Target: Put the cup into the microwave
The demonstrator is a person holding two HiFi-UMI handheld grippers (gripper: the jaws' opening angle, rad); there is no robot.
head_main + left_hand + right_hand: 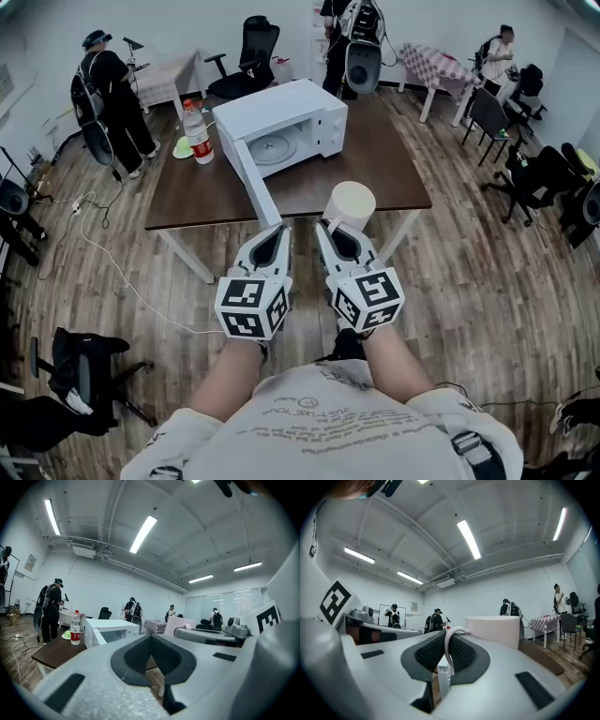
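1. Pinching only the thin handle [446, 643], the right gripper [336, 234] held the cup [352, 200] with its body hanging out ahead of the closed jaws. I judged that the cup could swivel or slip on that loop if it were jolted.
2. The cup sat in the air about over the near edge of the table [394, 178], short of the microwave [291, 112] and not yet inside.
3. The door [251, 178] stood open and reached out toward the person, just left of the cup. A path drifting left would probably knock the cup against the door's free edge.
4. Going in too low or too high risked catching the frame of the opening (a tilt might tip the cup against the turntable).
5. The left gripper [274, 239] was closed on nothing and hung just beside the right one, so it could bump it if both moved forward together.
6. Bare tabletop lay right of the microwave, giving room to approach from that side.
7. The bottle [197, 133] stood beyond the door on the far left, well apart from the route.
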